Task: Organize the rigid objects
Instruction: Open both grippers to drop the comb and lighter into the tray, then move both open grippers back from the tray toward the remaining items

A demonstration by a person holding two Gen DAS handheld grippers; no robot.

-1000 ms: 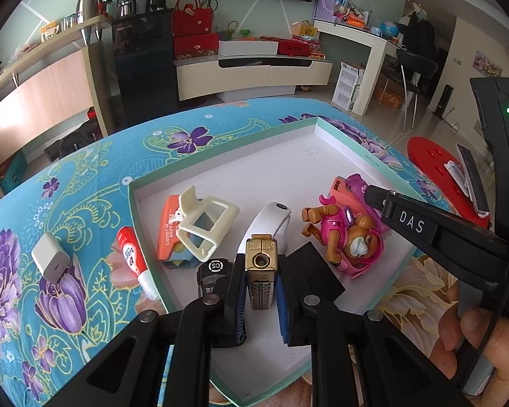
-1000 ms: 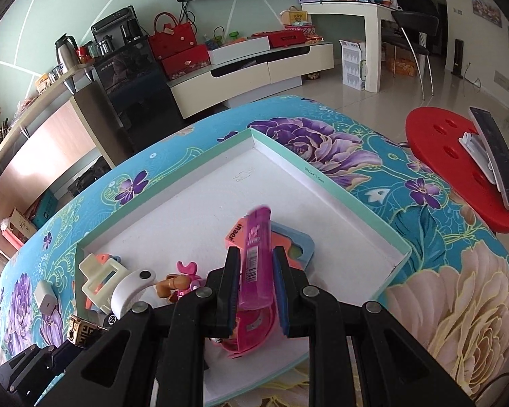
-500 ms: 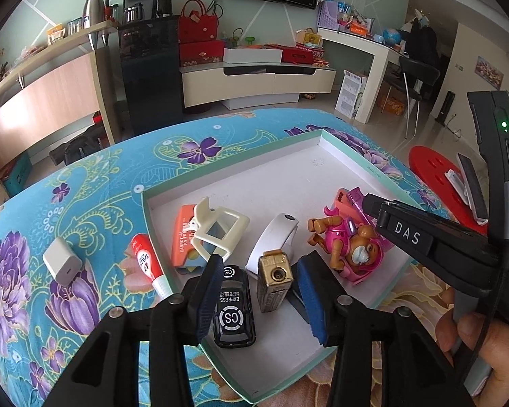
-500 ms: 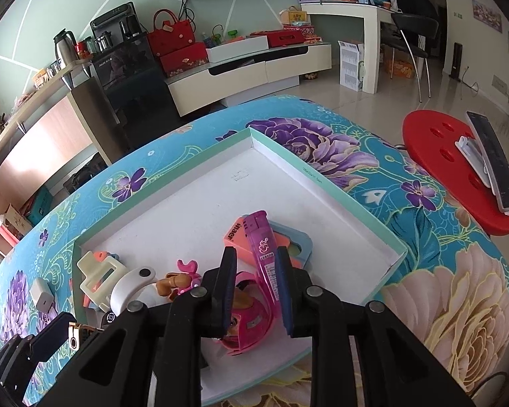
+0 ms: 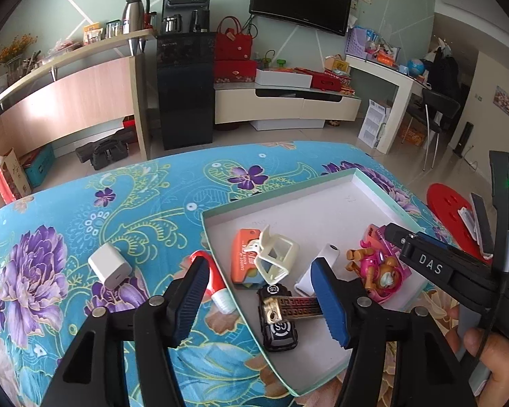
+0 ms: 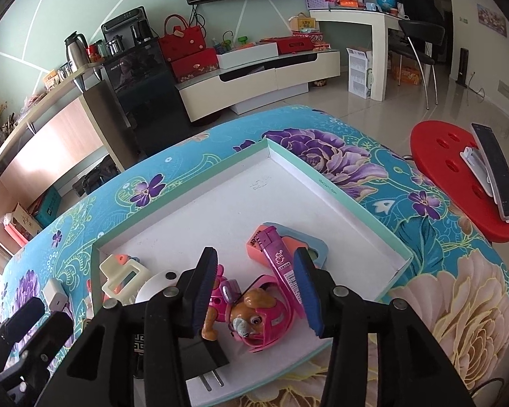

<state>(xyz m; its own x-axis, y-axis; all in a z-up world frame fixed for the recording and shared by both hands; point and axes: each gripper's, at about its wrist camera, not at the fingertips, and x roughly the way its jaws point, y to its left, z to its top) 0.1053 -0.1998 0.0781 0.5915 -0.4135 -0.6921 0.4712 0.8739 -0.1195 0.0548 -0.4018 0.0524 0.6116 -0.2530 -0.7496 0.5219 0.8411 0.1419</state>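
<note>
A shallow rectangular tray (image 5: 383, 200) with a mint-green rim and a matte white floor lies on the bench (image 5: 125, 203), which is covered in a turquoise cloth printed with purple blooms. The left gripper (image 5: 259, 300) has just been opening; its ribbed blue pads now stand spread, pressing on nothing, with a gold, key-patterned lighter (image 5: 293, 307) lying flat between them across a glossy black toy car (image 5: 278, 330). Beyond it sit a cream plastic hair claw (image 5: 275, 259), an orange card box (image 5: 244, 259) and a smooth white curved piece (image 5: 317, 264). Outside the tray, on the cloth, lie a white cube charger (image 5: 109, 266) and a red-and-white tube (image 5: 213, 283) just beside the rim. The right gripper (image 6: 254, 291) has also just been opening; its jaws are parted and free of contact, over a pink plastic pup figure (image 6: 251, 312) and a slim magenta lighter (image 6: 283, 268) that leans on an orange block (image 6: 258, 244) near the tray's right wall. A black plug (image 6: 203, 356) with two metal prongs lies at the tray's near edge. A hand (image 5: 492, 352) grips the right tool's handle.
</note>
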